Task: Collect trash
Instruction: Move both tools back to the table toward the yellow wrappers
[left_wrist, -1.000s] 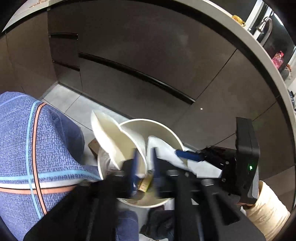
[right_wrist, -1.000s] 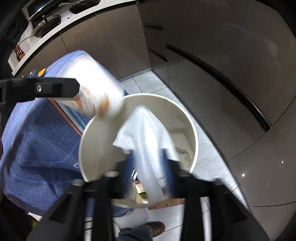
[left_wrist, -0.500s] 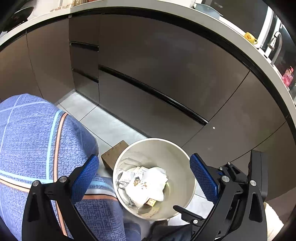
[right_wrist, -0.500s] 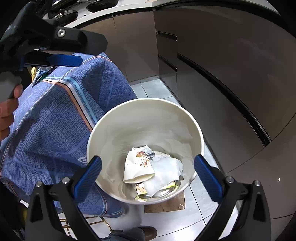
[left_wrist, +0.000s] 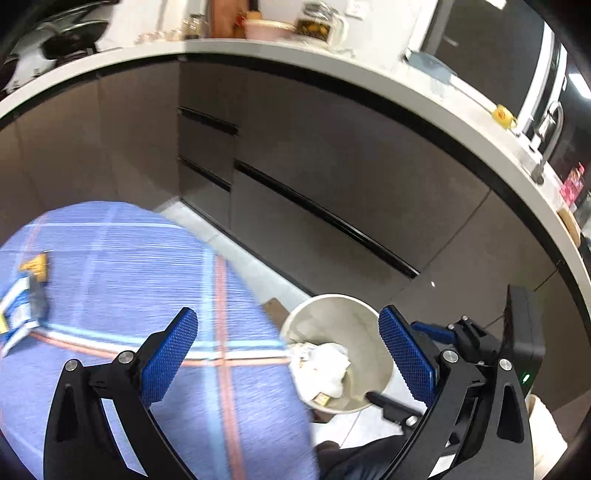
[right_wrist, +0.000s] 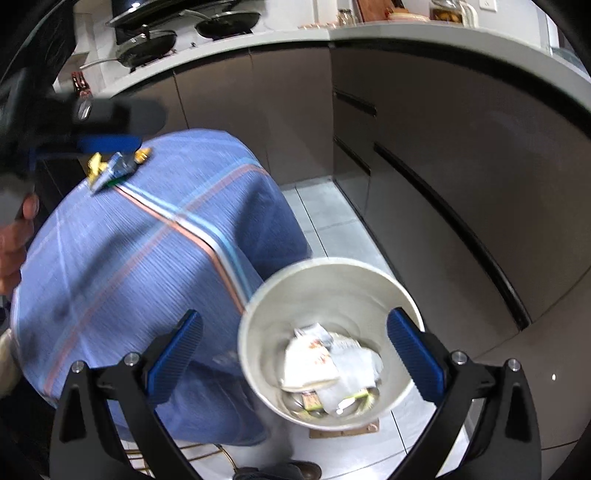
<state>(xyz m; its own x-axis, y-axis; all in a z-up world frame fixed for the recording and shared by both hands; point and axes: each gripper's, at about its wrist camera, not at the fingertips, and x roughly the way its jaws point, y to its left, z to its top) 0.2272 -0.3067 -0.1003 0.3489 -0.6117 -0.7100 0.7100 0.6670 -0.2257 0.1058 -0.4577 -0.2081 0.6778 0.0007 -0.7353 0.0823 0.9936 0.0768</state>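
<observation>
A white trash bin (left_wrist: 369, 314) (right_wrist: 332, 267) stands on the floor beside a round table draped in a blue plaid cloth (left_wrist: 147, 266) (right_wrist: 129, 258). Crumpled white paper and wrappers (left_wrist: 325, 365) (right_wrist: 325, 362) lie inside the bin. A blue-and-white wrapper (left_wrist: 22, 314) (right_wrist: 114, 168) and a small yellow piece (left_wrist: 37, 266) lie on the cloth. My left gripper (left_wrist: 287, 317) hangs wide open and empty above the table edge and bin. My right gripper (right_wrist: 295, 315) is likewise wide open and empty over the bin. One blurred blue finger (right_wrist: 107, 144) of the left gripper shows above the wrapper.
Dark grey cabinets (left_wrist: 332, 166) and a pale counter (right_wrist: 443, 40) curve around behind. Pans (right_wrist: 147, 40) sit on the stove, jars (left_wrist: 317, 24) and a tap (left_wrist: 550, 125) on the counter. A wooden block (right_wrist: 343, 430) lies under the bin on the tiled floor (right_wrist: 325, 214). A shoe (right_wrist: 280, 470) shows below.
Both grippers opened and let white paper trash drop into the bin. They then rose and drew back, so the table top and its wrappers came into view.
</observation>
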